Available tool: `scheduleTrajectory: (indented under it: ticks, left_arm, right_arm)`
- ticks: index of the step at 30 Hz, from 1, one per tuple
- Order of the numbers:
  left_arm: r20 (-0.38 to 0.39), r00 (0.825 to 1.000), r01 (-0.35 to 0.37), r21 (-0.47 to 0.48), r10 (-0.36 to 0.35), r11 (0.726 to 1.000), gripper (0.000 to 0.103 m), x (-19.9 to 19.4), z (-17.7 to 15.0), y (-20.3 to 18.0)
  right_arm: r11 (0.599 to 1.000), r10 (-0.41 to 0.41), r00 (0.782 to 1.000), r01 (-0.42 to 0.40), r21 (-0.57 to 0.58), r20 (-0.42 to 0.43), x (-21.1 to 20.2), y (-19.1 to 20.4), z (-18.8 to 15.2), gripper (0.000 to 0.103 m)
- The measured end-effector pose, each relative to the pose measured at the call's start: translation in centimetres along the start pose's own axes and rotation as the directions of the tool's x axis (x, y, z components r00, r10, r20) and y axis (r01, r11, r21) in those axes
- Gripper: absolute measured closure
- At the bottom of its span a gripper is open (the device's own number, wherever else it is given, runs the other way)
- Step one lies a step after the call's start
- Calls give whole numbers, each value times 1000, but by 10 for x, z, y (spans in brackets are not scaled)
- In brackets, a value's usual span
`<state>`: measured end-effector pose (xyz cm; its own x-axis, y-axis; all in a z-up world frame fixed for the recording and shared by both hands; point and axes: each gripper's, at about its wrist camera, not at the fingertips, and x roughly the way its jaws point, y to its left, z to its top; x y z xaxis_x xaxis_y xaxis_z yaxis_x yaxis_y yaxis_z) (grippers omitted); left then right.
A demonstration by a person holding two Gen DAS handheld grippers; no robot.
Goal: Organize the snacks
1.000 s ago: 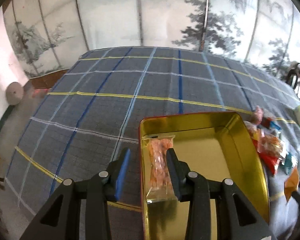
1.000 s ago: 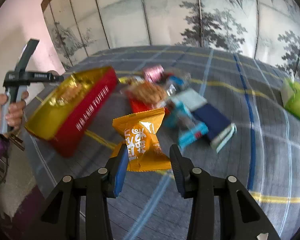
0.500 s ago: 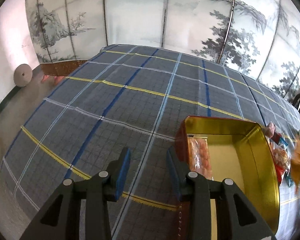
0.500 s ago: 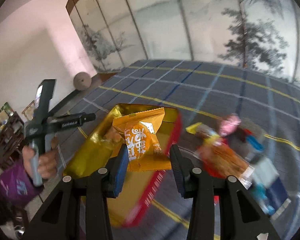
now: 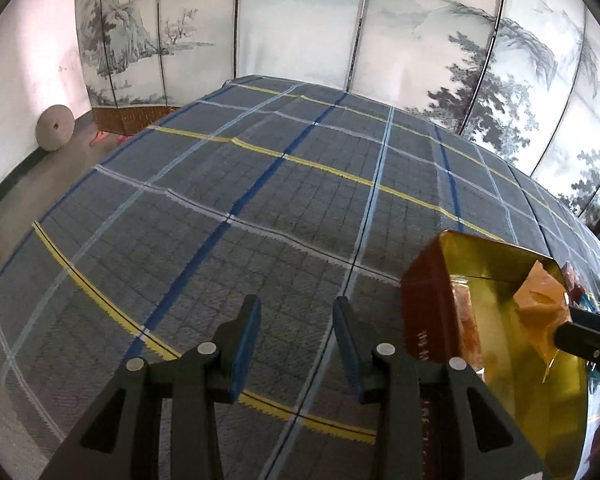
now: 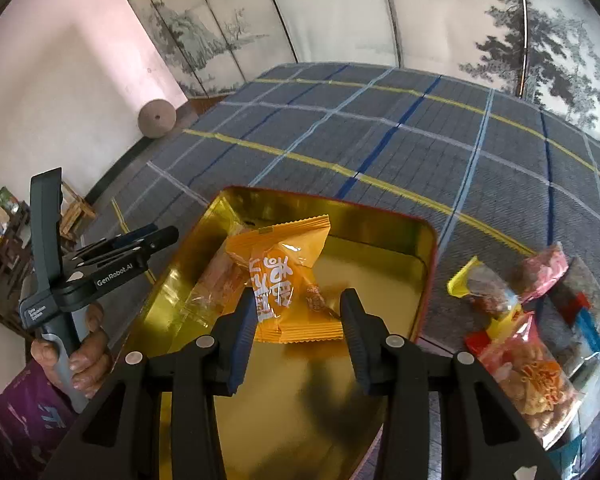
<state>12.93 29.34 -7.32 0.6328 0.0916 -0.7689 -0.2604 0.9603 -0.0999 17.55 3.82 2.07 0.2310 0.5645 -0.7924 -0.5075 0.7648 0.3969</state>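
Observation:
A gold tin with red outer walls [image 6: 380, 216] lies on the plaid tablecloth; it also shows in the left wrist view [image 5: 428, 320]. My right gripper [image 6: 298, 326] holds an orange snack packet [image 6: 288, 276] above the tin's inside. A clear packet of orange snacks [image 6: 212, 280] lies in the tin at its left side, also seen in the left wrist view [image 5: 466, 320]. My left gripper [image 5: 296, 340] is open and empty over bare cloth left of the tin; it also shows in the right wrist view [image 6: 140, 240].
A pile of loose snack packets [image 6: 532, 320] lies on the cloth right of the tin. The plaid tablecloth [image 5: 260, 200] stretches away to a painted folding screen [image 5: 300, 20]. A round stone disc [image 6: 156, 118] leans against the wall on the floor.
My right gripper carried the orange packet from the pile over to the tin. My left gripper swung left, off the tin and over bare cloth.

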Motion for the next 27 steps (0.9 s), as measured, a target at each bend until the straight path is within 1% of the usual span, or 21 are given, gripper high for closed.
scheduleTrajectory:
  ticks: [1, 2, 3, 5, 6, 8, 10, 12, 13, 14, 16, 17, 18, 20, 21, 22, 23, 25, 27]
  left_arm:
    - [-8, 1000, 1, -2, -1, 1000, 65, 2, -1, 0]
    - [-16, 1000, 18, -6, -19, 1000, 65, 4, -2, 0]
    - [-8, 1000, 26, -7, -26, 1000, 65, 2, -1, 1]
    - [3, 1000, 12, 4, -12, 1000, 65, 1, -3, -1]
    - [-4, 1000, 18, 10, -18, 1000, 65, 2, -3, -2]
    - [-20, 1000, 25, 20, -24, 999, 65, 5, -5, -4]
    - [-8, 1000, 18, 35, -18, 999, 65, 3, -6, -6]
    - [4, 1000, 4, 47, -4, 999, 65, 2, -7, -9]
    - [5, 1000, 2, 51, -2, 999, 65, 2, -7, -10]
    - [4, 1000, 5, 54, -5, 999, 65, 2, -7, -10]
    - [-2, 1000, 5, 52, -5, 999, 65, 3, -7, -10]
    - [-11, 1000, 10, 44, -10, 999, 65, 5, -7, -9]
    - [-22, 1000, 18, 33, -17, 999, 65, 7, -7, -7]
    - [-31, 999, 23, 7, -23, 1000, 65, 9, -6, -3]
    - [-30, 999, 25, -6, -25, 1000, 65, 9, -5, -1]
    - [-28, 999, 26, -15, -26, 1000, 65, 9, -6, 1]
    - [-22, 1000, 22, -24, -23, 999, 65, 7, -6, 2]
    - [-13, 1000, 9, -30, -10, 999, 65, 6, -7, 3]
    - [-10, 1000, -1, -22, 1, 1000, 65, 6, -7, 2]
  right_arm:
    - [1000, -4, 1000, 4, -2, -4, 2, 2, 0, 63]
    - [1000, -3, 1000, 3, -3, -6, 3, 4, 1, 62]
    - [1000, 5, 1000, -5, 2, -5, 4, 4, 1, 61]
    - [999, 25, 1000, -25, 19, 5, 2, 2, 1, 61]
    - [999, 34, 999, -34, 26, 15, 2, 1, 1, 61]
    - [997, 54, 998, -56, 45, 44, -5, -2, 1, 61]
    - [996, 62, 995, -67, 62, 78, -14, -7, 0, 59]
    - [993, 70, 989, -82, 87, 129, -33, -16, -8, 57]
    - [992, 72, 986, -87, 94, 152, -43, -21, -14, 54]
    - [993, 61, 983, -78, 93, 174, -54, -27, -23, 51]
    - [998, -4, 981, -9, 67, 192, -72, -41, -41, 48]
    - [999, -44, 982, 38, 37, 182, -78, -51, -51, 47]
    - [998, -69, 984, 67, 18, 162, -80, -59, -56, 47]
    - [989, -145, 984, 148, -13, 105, -83, -79, -62, 45]
    - [988, -148, 985, 151, -27, 83, -84, -88, -62, 45]
    - [990, -130, 990, 133, -44, 52, -83, -96, -60, 45]
    - [989, -131, 991, 132, -69, 16, -81, -100, -56, 45]
    - [971, -183, 982, 174, -164, -41, -71, -100, -47, 45]
    - [961, -186, 979, 162, -225, -87, -62, -99, -43, 44]
